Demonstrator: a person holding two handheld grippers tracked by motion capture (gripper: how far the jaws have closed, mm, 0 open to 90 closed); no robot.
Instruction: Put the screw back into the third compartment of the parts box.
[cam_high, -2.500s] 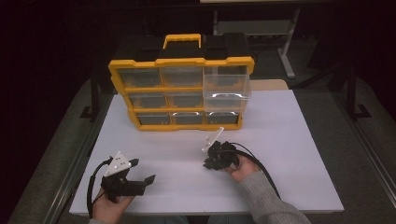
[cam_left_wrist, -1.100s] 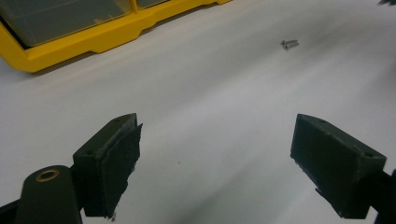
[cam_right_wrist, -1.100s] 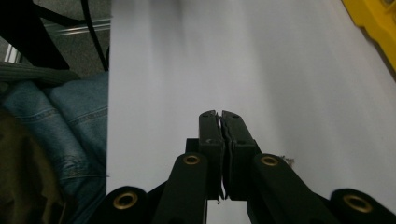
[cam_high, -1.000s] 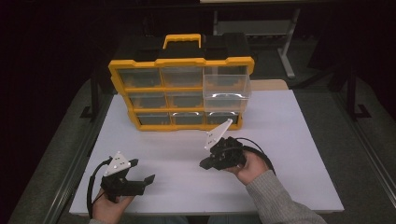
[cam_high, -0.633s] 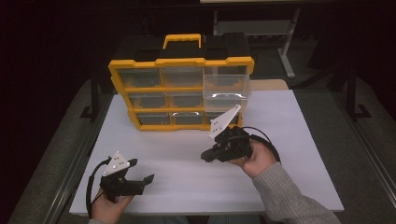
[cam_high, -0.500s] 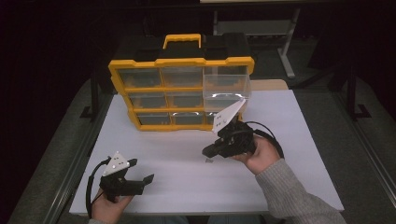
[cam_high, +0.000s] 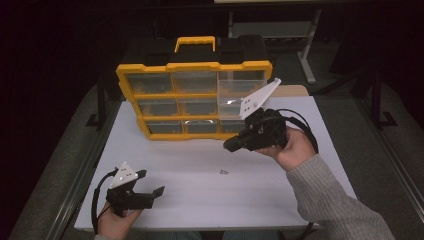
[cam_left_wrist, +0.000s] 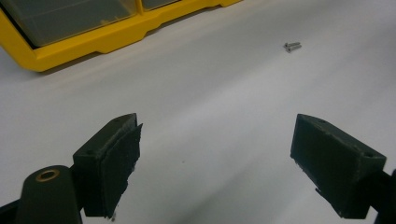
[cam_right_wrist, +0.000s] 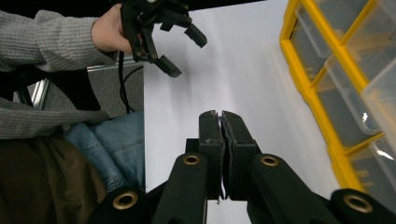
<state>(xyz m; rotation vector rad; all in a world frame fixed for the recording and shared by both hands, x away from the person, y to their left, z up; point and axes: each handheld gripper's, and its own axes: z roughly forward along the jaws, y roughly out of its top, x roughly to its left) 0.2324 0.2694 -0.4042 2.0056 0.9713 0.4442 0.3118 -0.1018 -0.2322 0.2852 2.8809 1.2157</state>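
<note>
From above, a tiny metal screw (cam_high: 223, 172) lies loose on the white table (cam_high: 200, 200), between the two hands and in front of the yellow organizer (cam_high: 195, 100) with its clear plastic drawers. The right gripper (cam_high: 231, 145) is lifted above the table near the organizer's lower right drawers; the left gripper (cam_high: 159, 190) rests low at the near edge.

Along the left gripper's matte black jaws, spread wide with nothing between them, the screw (cam_left_wrist: 292, 45) sits ahead and to the right, its long axis running roughly crosswise.

In the right gripper view the jaws are pressed flat together, apparently empty. I judge the right gripper nearer to the screw.
</note>
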